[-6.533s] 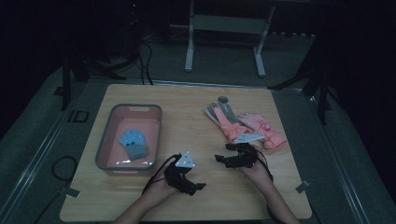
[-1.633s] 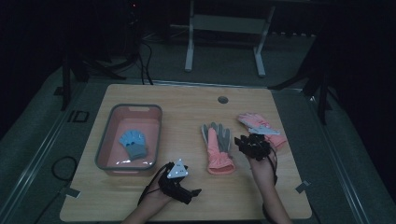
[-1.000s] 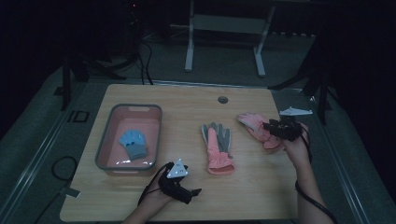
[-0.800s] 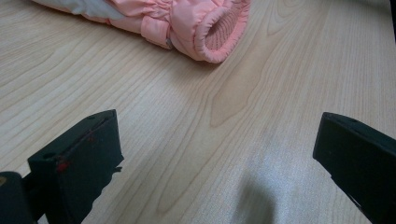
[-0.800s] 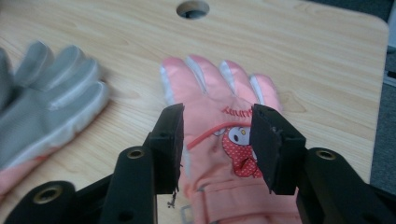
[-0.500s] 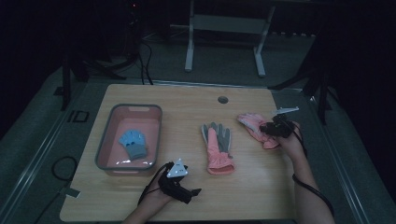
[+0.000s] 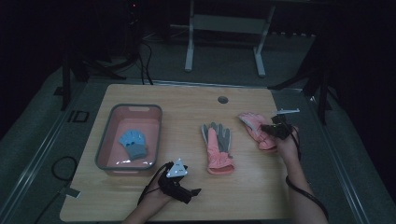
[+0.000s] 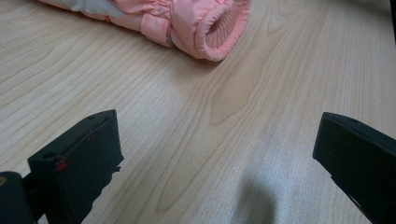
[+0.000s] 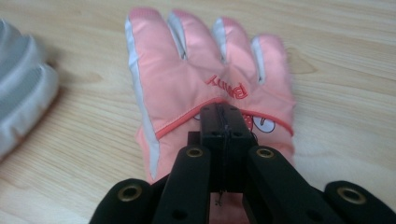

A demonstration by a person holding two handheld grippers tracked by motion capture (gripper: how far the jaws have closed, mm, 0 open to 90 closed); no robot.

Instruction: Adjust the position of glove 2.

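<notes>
A pink glove point(image 7: 253, 127) lies palm down at the table's right; in the right gripper view this glove point(image 9: 187, 74) has red lettering on its back. My right gripper point(image 7: 274, 130) sits low over its cuff end. Its jaws have just been closing and now meet, tips point(image 9: 223, 111) on the glove's back, with no fabric visibly pinched between them. A second pink and grey glove point(image 7: 217, 145) lies mid-table; its cuff point(image 8: 212, 25) faces my left gripper point(image 8: 217, 154), which rests open near the front edge point(image 7: 192, 191) with bare wood between its jaws.
A grey-rimmed pink bin point(image 7: 103, 140) at the left holds a blue glove point(image 7: 133, 143). A round hole point(image 7: 222, 99) sits near the table's far edge. The grey palm of the middle glove point(image 9: 18, 79) lies left of the right gripper.
The right hand has sunk onto the right-hand pink glove and its jaws have closed. The left hand and both gloves have stayed in place.
</notes>
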